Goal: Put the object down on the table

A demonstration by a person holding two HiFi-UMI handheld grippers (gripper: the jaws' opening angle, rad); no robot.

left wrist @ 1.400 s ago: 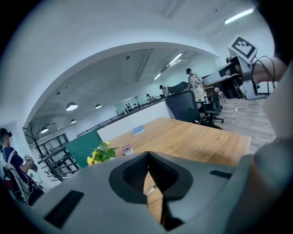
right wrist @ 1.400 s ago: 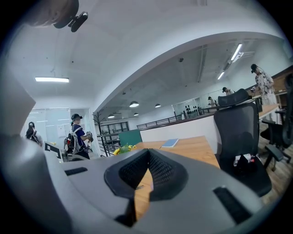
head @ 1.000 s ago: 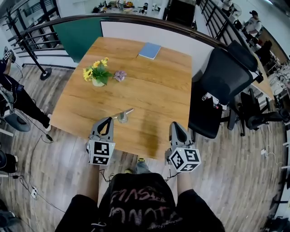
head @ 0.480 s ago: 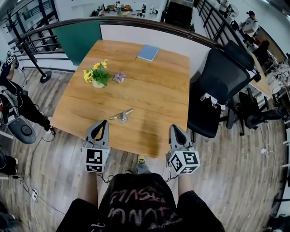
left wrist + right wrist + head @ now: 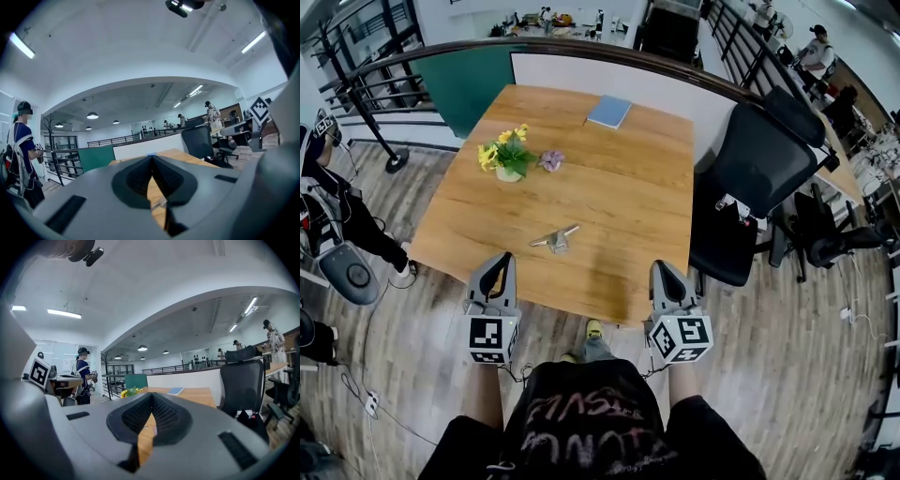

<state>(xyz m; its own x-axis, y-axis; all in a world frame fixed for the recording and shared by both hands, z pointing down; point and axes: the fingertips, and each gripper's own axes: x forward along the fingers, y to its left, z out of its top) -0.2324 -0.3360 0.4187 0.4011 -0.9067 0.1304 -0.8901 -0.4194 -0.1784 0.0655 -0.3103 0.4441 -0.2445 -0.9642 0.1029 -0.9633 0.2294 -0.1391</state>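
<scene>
Placement step apparently complete.
The metal piece (image 5: 554,240) lies on the surface (image 5: 619,187), just beyond the left gripper (image 5: 501,260); it and the right gripper (image 5: 662,268) are clenched, empty. Next, probably: keep clear.

The table (image 5: 619,187) is showing warm wood with a fine grain and a smooth, slightly satin finish. The small object (image 5: 555,240) lying on it is looking like bare metal, grey and a little shiny. The floor (image 5: 787,375) is showing grey-brown wood planks, more matt and rougher in look. The left gripper (image 5: 499,264) and the right gripper (image 5: 662,272) are wearing shells of matt grey plastic, and their pads (image 5: 165,414) are looking like black rubber with a fine ribbed texture. The office chair (image 5: 759,159) is showing matt black cloth or mesh. The notebook (image 5: 609,111) is showing a smooth blue cover.
</scene>
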